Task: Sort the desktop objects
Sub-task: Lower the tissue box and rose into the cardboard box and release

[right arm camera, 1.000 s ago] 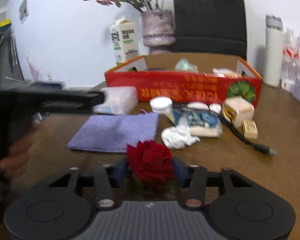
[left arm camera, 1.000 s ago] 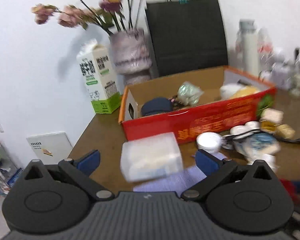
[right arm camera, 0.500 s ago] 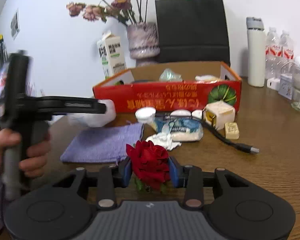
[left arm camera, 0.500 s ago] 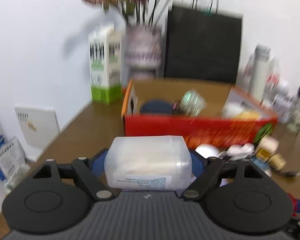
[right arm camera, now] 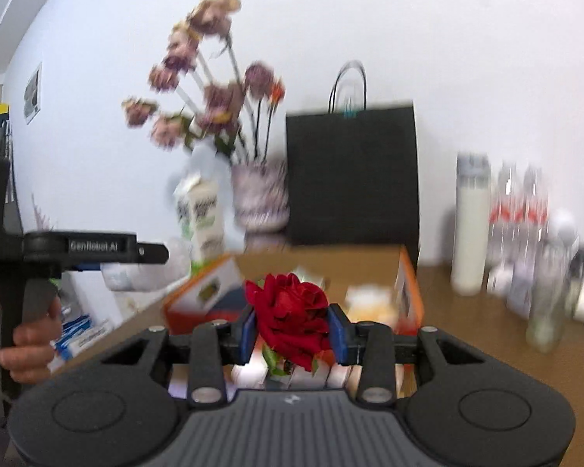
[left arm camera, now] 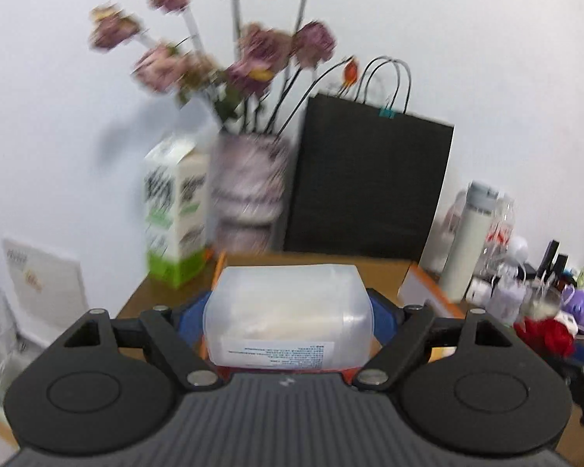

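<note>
My left gripper (left arm camera: 288,321) is shut on a translucent white plastic box (left arm camera: 288,327) with a printed label and holds it in the air above the near edge of the red cardboard box (left arm camera: 428,295). My right gripper (right arm camera: 292,329) is shut on a red rose head (right arm camera: 290,319) and holds it up in front of the red cardboard box (right arm camera: 204,292), which has several items inside. The left gripper (right arm camera: 97,253) with the plastic box (right arm camera: 136,276) shows at the left of the right wrist view. The rose also shows in the left wrist view (left arm camera: 545,330).
A vase of dried pink flowers (left arm camera: 249,194), a milk carton (left arm camera: 175,214) and a black paper bag (left arm camera: 366,190) stand behind the box by the wall. A white flask (right arm camera: 471,229), water bottles (right arm camera: 521,225) and small jars stand at the right on the brown table (right arm camera: 467,311).
My left gripper closed on the plastic box and lifted it off the table. Both grippers rose and moved toward the red cardboard box, the right one still carrying the rose.
</note>
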`<state>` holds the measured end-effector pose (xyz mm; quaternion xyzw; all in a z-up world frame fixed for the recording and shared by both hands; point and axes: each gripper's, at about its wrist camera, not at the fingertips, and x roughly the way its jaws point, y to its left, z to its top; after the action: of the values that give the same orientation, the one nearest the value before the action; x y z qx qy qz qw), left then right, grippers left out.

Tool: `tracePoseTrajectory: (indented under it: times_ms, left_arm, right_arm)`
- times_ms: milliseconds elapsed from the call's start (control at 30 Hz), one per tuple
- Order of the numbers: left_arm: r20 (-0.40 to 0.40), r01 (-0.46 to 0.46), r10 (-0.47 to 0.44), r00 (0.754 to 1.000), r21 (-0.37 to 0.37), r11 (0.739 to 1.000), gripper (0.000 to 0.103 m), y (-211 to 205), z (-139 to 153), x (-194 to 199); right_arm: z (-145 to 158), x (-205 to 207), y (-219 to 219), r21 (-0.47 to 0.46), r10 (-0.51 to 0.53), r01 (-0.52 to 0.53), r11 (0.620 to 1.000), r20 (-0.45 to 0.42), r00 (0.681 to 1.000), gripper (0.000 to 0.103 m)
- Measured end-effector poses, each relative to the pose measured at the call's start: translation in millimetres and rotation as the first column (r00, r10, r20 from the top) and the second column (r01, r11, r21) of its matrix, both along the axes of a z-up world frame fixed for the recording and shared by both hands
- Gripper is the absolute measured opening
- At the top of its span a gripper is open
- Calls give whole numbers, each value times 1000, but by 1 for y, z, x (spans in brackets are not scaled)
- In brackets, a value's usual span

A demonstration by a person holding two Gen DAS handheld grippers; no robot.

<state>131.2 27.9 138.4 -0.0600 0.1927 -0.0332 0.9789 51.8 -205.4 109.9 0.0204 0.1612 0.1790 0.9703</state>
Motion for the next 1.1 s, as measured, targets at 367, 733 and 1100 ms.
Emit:
tracePoseTrajectory:
  times_ms: [367, 733, 1100]
  left_arm:
    - [-140, -110, 118, 983, 66, 992, 83, -18, -7, 157]
    - [-350, -131, 171, 921, 136, 982, 83, -12, -86, 243]
    - [-322, -121, 184, 929, 206, 971, 97, -19, -78, 237]
  right_arm:
    - [29, 168, 6, 0, -117, 117, 993, -48, 992, 37]
    - [-19, 307, 29, -199, -142, 93, 976, -252, 957, 37]
    - [-56, 336, 22, -188, -199, 131, 973, -412, 889, 57]
